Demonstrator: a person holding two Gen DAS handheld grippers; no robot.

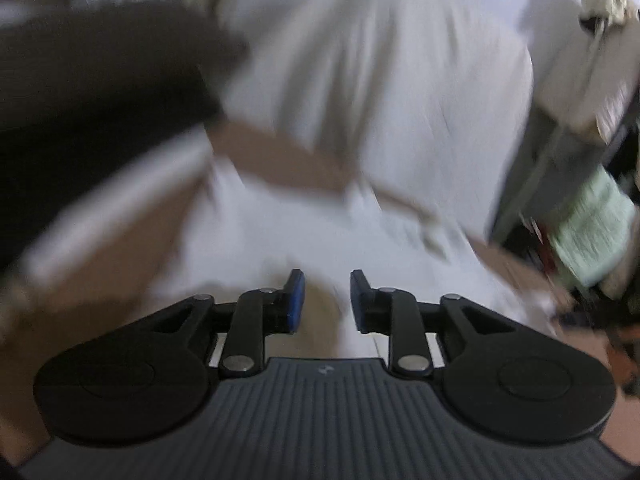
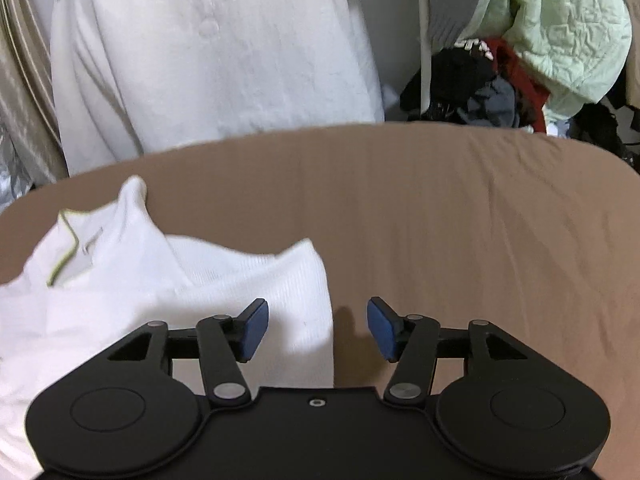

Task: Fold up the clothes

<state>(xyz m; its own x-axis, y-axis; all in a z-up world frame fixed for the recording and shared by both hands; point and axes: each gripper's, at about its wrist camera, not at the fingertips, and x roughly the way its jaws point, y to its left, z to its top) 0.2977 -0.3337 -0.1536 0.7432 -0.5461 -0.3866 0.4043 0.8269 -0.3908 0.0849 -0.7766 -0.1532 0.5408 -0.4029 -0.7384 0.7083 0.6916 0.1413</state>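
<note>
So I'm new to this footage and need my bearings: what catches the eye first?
In the right wrist view, the white garment lies bunched on the tan bed sheet, at lower left. The right hand-held gripper stands open at the garment's edge, gripping nothing. Behind the bed at upper right, a pale green jacket tops a heap of dark clothes.

White top (image 2: 168,288) with thin yellow-green line at collar, fine ribbed look. Brown sheet (image 2: 460,216), plain. Big white cloth (image 2: 208,52) behind. Pale green puffy jacket (image 2: 560,28). Pile of black, grey, red clothes (image 2: 480,88). Right gripper (image 2: 317,330) black, blue pads (image 2: 380,330). Left gripper (image 1: 327,302) same colours.
</note>
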